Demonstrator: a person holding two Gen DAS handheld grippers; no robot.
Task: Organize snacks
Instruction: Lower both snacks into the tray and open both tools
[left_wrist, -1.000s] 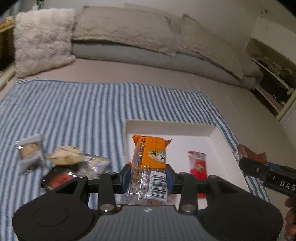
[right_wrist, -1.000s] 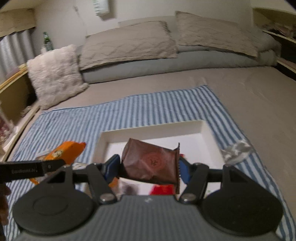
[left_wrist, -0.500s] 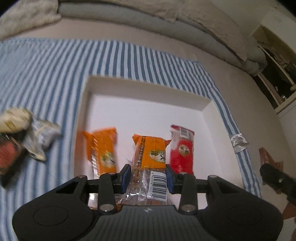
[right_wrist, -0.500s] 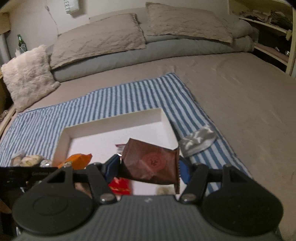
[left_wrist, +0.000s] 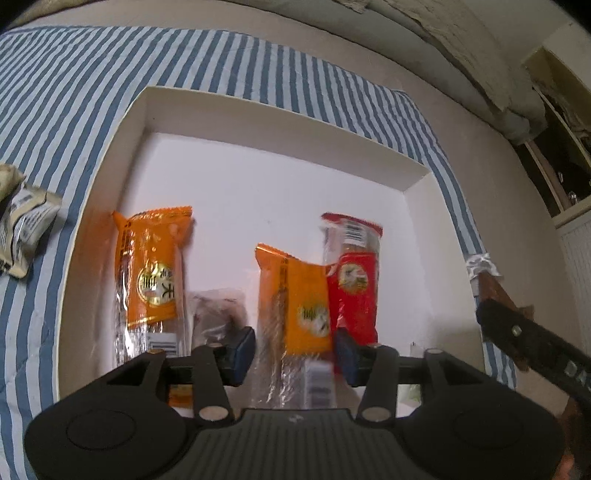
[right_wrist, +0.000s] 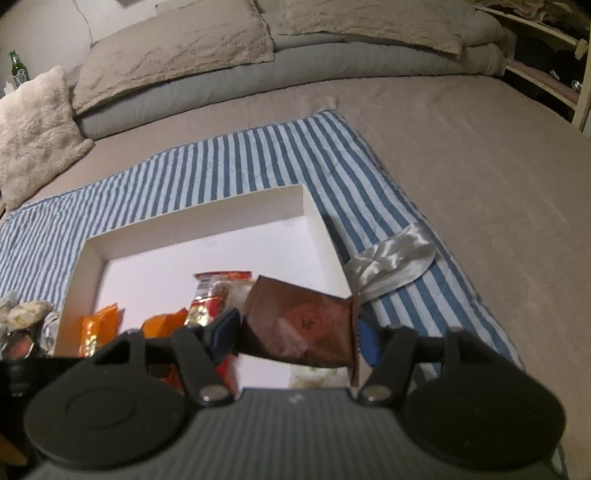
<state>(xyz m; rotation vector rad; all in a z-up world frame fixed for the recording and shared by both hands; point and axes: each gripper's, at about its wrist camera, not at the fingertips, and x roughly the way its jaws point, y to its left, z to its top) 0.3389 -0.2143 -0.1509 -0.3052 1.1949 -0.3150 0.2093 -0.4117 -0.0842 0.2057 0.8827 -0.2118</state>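
The left gripper (left_wrist: 293, 349) is opening over the white box (left_wrist: 110, 177); a second ago its pads clamped the orange snack pack (left_wrist: 295, 306), which now lies loose between them on the box floor, clear of both pads. It has landed between a second orange pack (left_wrist: 153, 266) and a red pack (left_wrist: 352, 273), the red one touching its right edge. The view has dropped closer to the box since then. The right gripper (right_wrist: 295, 338) keeps its grip on the brown pouch (right_wrist: 303, 323), now lower, over the box's near right corner. Beyond lie a silver wrapper (right_wrist: 391, 262) on the striped cloth (right_wrist: 258, 155), then the pillows (right_wrist: 173, 48).
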